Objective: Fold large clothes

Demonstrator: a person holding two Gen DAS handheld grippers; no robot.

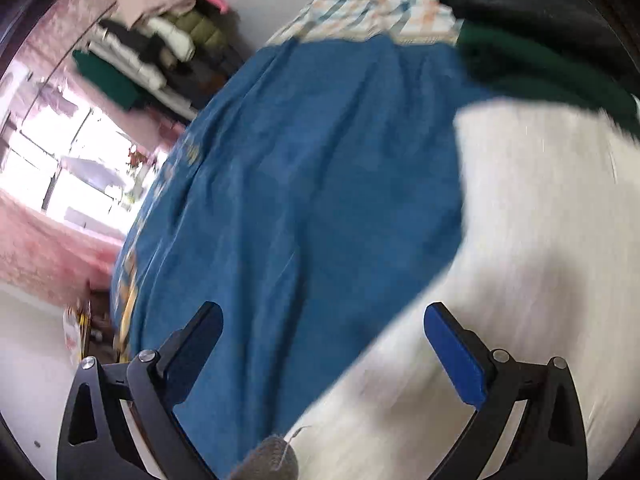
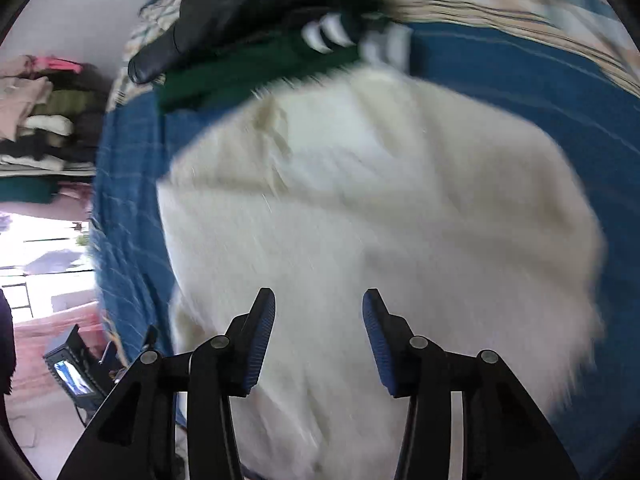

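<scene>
A large white fluffy garment (image 2: 380, 208) lies spread on a blue bedsheet (image 1: 304, 168); it also shows in the left wrist view (image 1: 520, 240) at the right. My left gripper (image 1: 324, 316) is open and empty, above the sheet at the garment's left edge. My right gripper (image 2: 319, 304) is open and empty, above the garment's near part. Both views are blurred by motion.
A green garment (image 2: 248, 68) with white stripes and a black jacket (image 2: 240, 4) lie at the bed's far end on a checked blanket (image 1: 380, 8). A pile of folded clothes (image 1: 160, 48) sits beyond the bed's left side. A small screen (image 2: 76, 376) stands on the floor.
</scene>
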